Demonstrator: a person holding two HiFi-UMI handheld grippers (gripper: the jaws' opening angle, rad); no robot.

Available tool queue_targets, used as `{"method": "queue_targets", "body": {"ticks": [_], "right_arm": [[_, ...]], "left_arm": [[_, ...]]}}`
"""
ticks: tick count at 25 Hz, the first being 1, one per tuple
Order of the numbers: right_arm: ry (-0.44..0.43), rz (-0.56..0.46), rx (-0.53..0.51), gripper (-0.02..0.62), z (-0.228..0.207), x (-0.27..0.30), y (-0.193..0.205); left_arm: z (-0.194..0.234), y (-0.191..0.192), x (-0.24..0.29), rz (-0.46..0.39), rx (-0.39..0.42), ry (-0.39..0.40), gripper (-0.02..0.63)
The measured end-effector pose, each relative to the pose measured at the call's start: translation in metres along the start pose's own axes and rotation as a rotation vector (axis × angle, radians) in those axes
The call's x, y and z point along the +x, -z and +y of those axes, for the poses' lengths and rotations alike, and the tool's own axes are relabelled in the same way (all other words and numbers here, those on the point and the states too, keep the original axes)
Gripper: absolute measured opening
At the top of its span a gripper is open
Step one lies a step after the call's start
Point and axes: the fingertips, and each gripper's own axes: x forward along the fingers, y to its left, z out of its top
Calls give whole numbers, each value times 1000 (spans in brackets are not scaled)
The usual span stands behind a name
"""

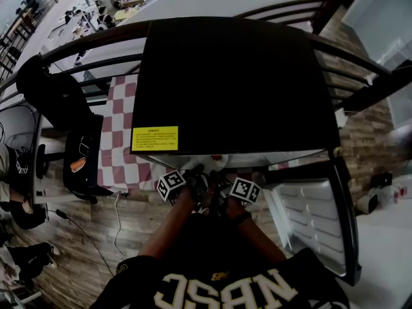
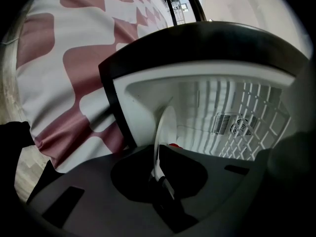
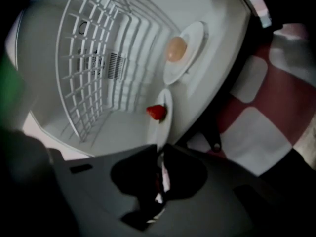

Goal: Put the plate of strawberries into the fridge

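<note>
A white plate (image 3: pixel 167 113) with a red strawberry (image 3: pixel 157 111) on it sits at the mouth of the open black fridge (image 1: pixel 232 76), over its white floor. My left gripper (image 2: pixel 159 174) is shut on one side of the rim, where the plate (image 2: pixel 165 132) shows edge-on with a bit of strawberry (image 2: pixel 174 145) behind it. My right gripper (image 3: pixel 160 162) is shut on the opposite rim. In the head view both grippers, left (image 1: pixel 196 174) and right (image 1: pixel 222 177), meet under the fridge's front edge with the plate (image 1: pixel 215 163) between them.
Deeper inside stands a second white plate (image 3: pixel 190 48) with a round pale orange item (image 3: pixel 176 48). A white wire rack (image 3: pixel 94 58) lines the interior. The fridge door (image 1: pixel 315 217) hangs open at the right. A red-and-white checked cloth (image 1: pixel 119 140) lies left of the fridge.
</note>
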Motion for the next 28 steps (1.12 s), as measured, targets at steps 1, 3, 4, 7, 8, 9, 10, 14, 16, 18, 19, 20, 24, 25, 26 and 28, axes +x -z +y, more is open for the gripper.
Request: {"method": "queue_targets", "body": {"ticks": [1,3,4,7,8,9,10,14,16,18,19,20,24,25,26,28], "right_arm": [[-4,-3,5,58,1,1,-1],[-5,-8,12,57,2,3,-2],[-2,-13,16,55,1,3,-3],[17,-31,19,52,-2,4,-8],[23,-34,19,52,-2,5,-9],[26,-36,20,52,-3,6,-11],[27,-38,22,52,-3,7,-12],[27,-54,23,52,0,13,-19],[30,-62,29,52,2,16,-23],[36,-74,40,52,3,18,-27],[38,-81,45,51,2,19,-30],[41,-87,50,51,2,20,-33],[51,-105,50,51,2,25,-44],[53,-109,49,51,2,27,-46],[55,-113,49,51,2,29,-48],[53,-119,43,51,3,32,-52]], "left_arm": [[-1,0,0,2,-7,11,32],[-3,-1,-2,10,-6,29,43],[-3,0,-2,17,2,34,53],[-6,7,-4,38,5,51,82],[-7,8,-4,42,-5,58,86],[-7,9,-3,43,-14,63,87],[-6,9,-3,42,-18,64,88],[-8,8,-4,51,-1,66,89],[-9,8,-5,57,10,68,89],[-9,8,-6,61,11,67,89],[-8,8,-7,63,10,65,89],[-7,8,-8,64,11,62,89],[-4,9,-11,69,6,50,89],[-3,10,-11,69,5,47,89],[-2,10,-12,70,4,45,89],[0,11,-12,74,5,38,89]]}}
